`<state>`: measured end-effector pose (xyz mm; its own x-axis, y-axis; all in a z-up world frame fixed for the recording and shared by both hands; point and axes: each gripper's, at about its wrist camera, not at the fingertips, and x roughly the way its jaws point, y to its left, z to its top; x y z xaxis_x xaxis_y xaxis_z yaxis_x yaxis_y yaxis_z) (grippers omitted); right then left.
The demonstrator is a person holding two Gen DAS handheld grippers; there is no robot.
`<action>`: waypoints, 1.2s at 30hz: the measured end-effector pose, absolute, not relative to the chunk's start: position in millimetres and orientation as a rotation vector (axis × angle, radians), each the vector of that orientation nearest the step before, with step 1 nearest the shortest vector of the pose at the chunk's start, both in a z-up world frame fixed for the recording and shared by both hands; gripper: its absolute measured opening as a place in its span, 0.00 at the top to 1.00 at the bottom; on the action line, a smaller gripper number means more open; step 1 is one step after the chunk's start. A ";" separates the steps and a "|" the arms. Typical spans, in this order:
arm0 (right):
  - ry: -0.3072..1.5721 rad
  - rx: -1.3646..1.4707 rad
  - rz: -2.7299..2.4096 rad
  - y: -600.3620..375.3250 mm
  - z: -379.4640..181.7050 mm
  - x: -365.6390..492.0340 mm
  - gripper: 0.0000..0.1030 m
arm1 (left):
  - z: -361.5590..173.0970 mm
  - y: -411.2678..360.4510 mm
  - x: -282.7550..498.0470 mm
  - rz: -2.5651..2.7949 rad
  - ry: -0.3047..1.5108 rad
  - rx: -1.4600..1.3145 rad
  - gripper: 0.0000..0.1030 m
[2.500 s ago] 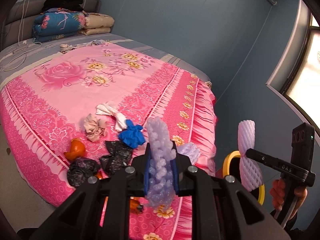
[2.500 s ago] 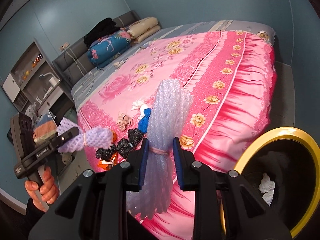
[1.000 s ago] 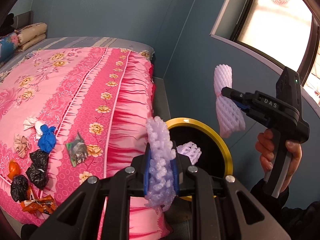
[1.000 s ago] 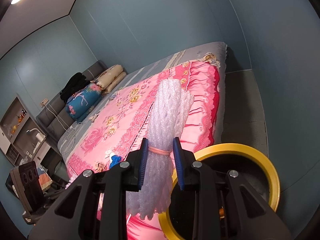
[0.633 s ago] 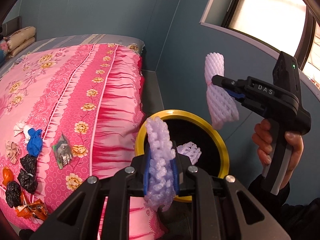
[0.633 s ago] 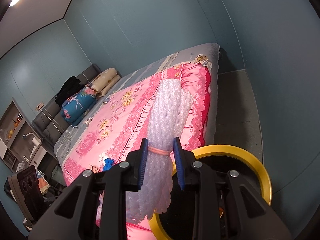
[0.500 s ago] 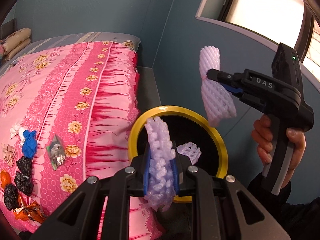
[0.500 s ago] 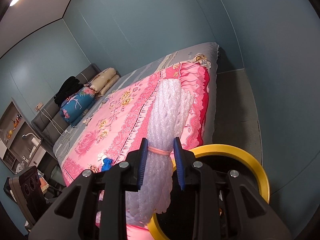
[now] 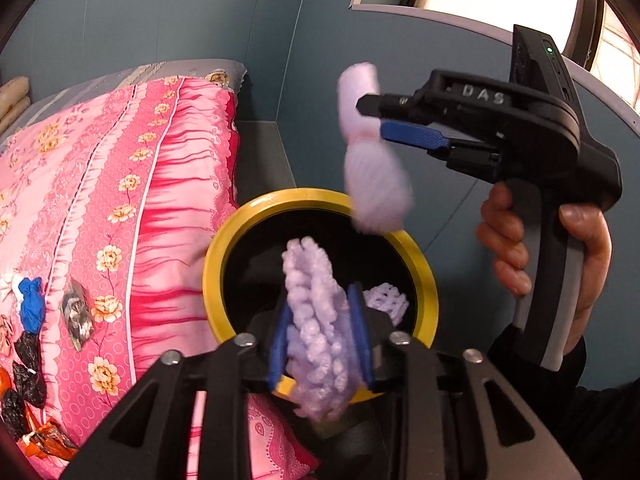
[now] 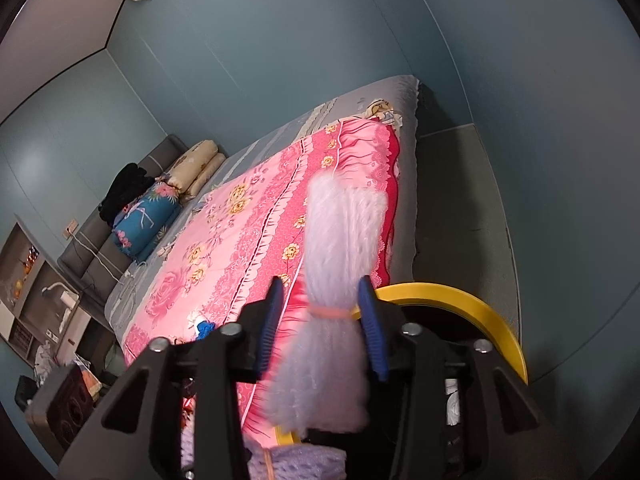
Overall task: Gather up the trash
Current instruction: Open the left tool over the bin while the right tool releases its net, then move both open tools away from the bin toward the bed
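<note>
Both grippers (image 9: 320, 336) (image 10: 320, 320) just opened; foam nets (image 9: 316, 332) (image 10: 336, 280) sit loose between the jaws. The blurred right net probably falls near the bin (image 9: 224, 248) rim and may bounce out.

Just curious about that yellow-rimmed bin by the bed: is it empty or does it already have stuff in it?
Not empty. A white foam net lies inside the yellow-rimmed bin.

The left wrist camera sat just behind its own fingers, looking steeply down into the yellow-rimmed bin (image 9: 320, 200) from close above, with the bed's (image 9: 120, 184) near edge at its left. The right wrist camera looked less steeply, out across the bed (image 10: 248, 232) toward the far wall, the bin (image 10: 460, 296) close below it. Both views shared the bin and the pink bedspread.
</note>
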<state>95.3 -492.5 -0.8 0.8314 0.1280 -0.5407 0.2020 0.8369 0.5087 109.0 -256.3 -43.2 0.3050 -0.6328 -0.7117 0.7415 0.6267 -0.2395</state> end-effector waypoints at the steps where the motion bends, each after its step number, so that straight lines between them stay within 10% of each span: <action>1: 0.595 0.590 -0.042 -493.6 -1.3 94.6 0.57 | -43.5 -254.7 109.6 -0.910 0.873 0.135 0.58; 11: 0.520 0.599 -0.048 -499.6 5.7 83.7 0.54 | -35.5 -221.9 117.9 -0.822 0.831 0.080 0.15; 36: 0.537 0.397 0.240 -370.0 46.4 124.8 0.32 | 8.2 -55.4 143.8 -0.422 0.675 -0.055 0.08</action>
<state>124.8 -370.0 46.4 0.8345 0.3220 -0.4472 -0.1180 0.8971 0.4258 143.8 -55.4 8.2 0.6997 -0.3959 -0.5948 0.3607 0.9143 -0.1843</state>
